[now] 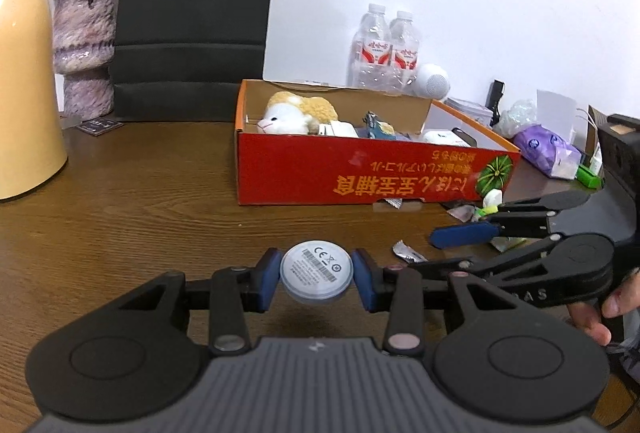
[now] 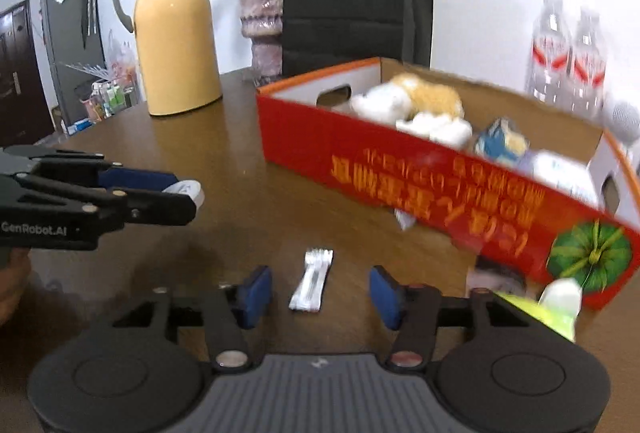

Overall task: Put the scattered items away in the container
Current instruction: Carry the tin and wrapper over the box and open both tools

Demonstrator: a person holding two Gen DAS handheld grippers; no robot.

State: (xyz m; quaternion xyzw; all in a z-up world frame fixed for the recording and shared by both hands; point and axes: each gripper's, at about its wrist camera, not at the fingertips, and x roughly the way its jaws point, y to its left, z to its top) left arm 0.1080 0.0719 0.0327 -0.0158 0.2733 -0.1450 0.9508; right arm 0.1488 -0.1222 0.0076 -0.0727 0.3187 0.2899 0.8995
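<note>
Left wrist view: my left claw (image 1: 316,279) is gripping the round white puck (image 1: 316,275) above the surface (image 1: 140,193); my right claw (image 2: 320,293), spread, is straddling the foil wrapper (image 2: 312,281). Next I'm carrying the puck into the red box (image 1: 360,173).

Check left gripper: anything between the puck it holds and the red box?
Nothing visible. The left gripper holds the round white puck above bare table; only open wood lies before the red box, whose top is open. The foil wrapper sits off right.

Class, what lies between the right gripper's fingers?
A small silver wrapper on the bare table, untouched between the open right gripper fingers; shown in the right wrist view.
</note>
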